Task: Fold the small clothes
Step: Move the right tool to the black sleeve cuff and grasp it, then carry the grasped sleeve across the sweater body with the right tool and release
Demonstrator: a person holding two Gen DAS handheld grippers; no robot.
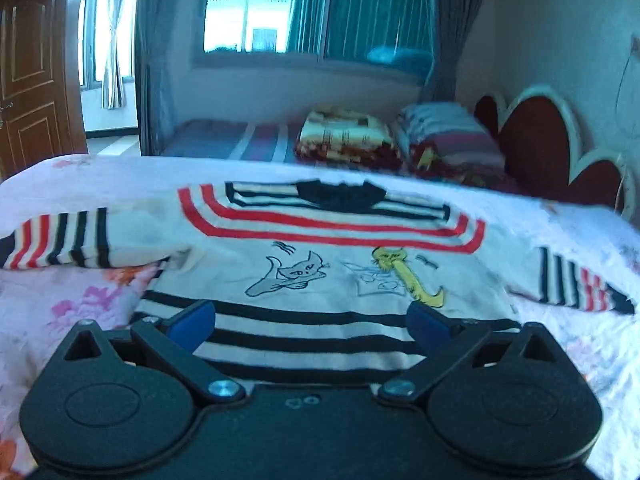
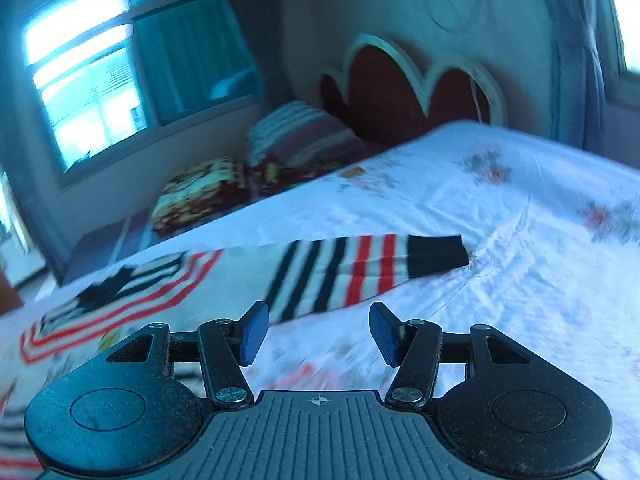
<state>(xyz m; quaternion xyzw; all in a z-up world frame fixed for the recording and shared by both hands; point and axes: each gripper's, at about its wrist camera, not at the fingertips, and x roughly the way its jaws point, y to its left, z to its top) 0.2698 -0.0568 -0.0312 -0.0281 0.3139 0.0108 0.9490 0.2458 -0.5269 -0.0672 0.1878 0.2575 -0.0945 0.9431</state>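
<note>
Left wrist view looks across a bed covered by a white sheet printed with pink and orange flowers (image 1: 68, 300), and on it lies a small white knitted sweater with red and black stripes and two cartoon cats on the chest (image 1: 320, 256), spread flat, front up, its collar pointing away from the camera and its sleeves stretched out to either side. The left hand-held gripper (image 1: 316, 322) hovers over the sweater's striped hem with its blue-padded jaws spread wide and nothing between them. Beyond the sheet's far edge sit a folded blanket patterned in cream and dark red (image 1: 346, 140) and a striped pillow (image 1: 448, 136), side by side, with a scalloped red headboard edged in white (image 1: 536, 136) against the wall to the right. A large window with teal curtains (image 1: 320, 8) fills the far wall, and a brown panelled wooden door (image 1: 32, 72) stands at the left. Right wrist view shows the right hand-held gripper (image 2: 318, 332) above the floral sheet just beside the sweater's striped sleeve (image 2: 360, 268), which ends in a black cuff; its jaws are also spread apart and hold nothing. Both views are somewhat blurred.
</note>
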